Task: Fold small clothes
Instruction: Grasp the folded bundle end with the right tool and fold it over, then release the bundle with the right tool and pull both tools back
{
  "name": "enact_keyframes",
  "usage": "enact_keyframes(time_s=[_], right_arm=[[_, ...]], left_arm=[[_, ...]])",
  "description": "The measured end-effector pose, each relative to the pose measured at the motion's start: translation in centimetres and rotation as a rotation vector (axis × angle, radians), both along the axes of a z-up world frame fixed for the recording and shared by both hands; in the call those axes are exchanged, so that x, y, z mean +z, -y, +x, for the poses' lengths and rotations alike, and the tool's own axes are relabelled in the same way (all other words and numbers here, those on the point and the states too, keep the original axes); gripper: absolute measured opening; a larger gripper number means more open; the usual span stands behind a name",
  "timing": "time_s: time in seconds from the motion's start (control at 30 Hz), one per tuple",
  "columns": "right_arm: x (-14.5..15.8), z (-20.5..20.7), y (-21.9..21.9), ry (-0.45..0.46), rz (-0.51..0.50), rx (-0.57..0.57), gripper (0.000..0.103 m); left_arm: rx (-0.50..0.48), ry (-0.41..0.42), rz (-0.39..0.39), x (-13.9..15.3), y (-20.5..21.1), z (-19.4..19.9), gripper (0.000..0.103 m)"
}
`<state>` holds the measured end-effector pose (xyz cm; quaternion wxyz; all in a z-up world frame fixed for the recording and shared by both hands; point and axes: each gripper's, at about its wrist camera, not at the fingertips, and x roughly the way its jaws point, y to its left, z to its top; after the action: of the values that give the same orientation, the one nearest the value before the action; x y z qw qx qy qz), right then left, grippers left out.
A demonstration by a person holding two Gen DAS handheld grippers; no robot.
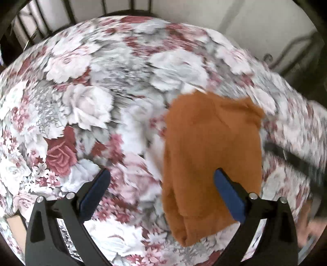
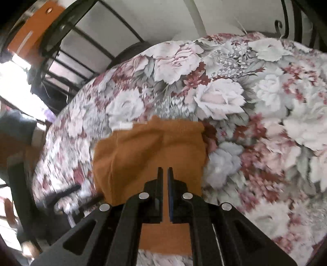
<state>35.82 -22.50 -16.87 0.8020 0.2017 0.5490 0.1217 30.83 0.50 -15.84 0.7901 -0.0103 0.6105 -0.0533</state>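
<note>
- Left wrist view: the left gripper (image 1: 161,180) points steeply down over a bed covered by a floral sheet (image 1: 85,86), white and dusty-red roses on grey.
- Its jaws stand wide apart, blue pads facing each other; nothing is between them but sheet and the near edge of cloth.
- An orange garment (image 1: 206,143) lies on the sheet, right of centre in this view, folded into a long upright shape with a doubled lower end near the bottom edge.
- The right-hand blue finger pad (image 1: 229,196) overlaps the garment's lower right part in the picture; I cannot tell whether it touches the cloth.
- The garment's top edge is ragged and blurred; the whole frame is smeared.
- Dark metal bed rails (image 1: 67,10) show past the far edge of the sheet, a pale wall behind.
- Right wrist view: the right gripper (image 2: 165,171) angles down at the same orange garment (image 2: 147,147), which lies near the left edge of the bed as seen here.
- Its jaws are drawn nearly together, only a thin slit left; orange cloth shows through the slit and below the fingers, yet whether any fabric is pinched I cannot tell.
- A small white tag (image 2: 124,125) sits at the garment's far left corner.
- Floral sheet (image 2: 255,102) spreads away to the right; black curved bedframe bars (image 2: 67,26) stand at upper left.
</note>
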Motion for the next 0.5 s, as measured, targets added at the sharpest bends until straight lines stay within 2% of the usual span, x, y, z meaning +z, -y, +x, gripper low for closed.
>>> enact_keyframes(time_s=[0.1, 0.17, 0.27, 0.4, 0.47, 0.5], right_arm=[[-0.9, -0.5, -1.4, -0.022, -0.027, 0.023, 0.006], [-3.2, -0.6, -2.2, -0.075, -0.077, 0.051, 0.001], [-4.9, -0.9, -1.5, -0.071, -0.057, 0.037, 0.000], [-3.7, -1.2, -0.5, -0.085, -0.002, -0.002, 0.000], [-2.1, -2.1, -0.3, -0.057, -0.031, -0.016, 0.007], [-1.5, -2.6, -0.1, -0.047, -0.041, -0.026, 0.021]], left_arm=[[0.079, -0.081, 0.004, -2.8, -1.3, 1.8, 0.099], [0.115, -0.145, -0.021, -4.9, -1.7, 2.7, 0.099], [0.121, -0.152, 0.003, -6.0, -1.0, 3.5, 0.099], [0.120, -0.130, 0.051, -5.2, 1.1, 4.0, 0.099], [0.127, -0.122, 0.039, -3.9, 1.5, 3.8, 0.099], [0.122, -0.106, 0.039, -2.7, 2.0, 3.7, 0.098]])
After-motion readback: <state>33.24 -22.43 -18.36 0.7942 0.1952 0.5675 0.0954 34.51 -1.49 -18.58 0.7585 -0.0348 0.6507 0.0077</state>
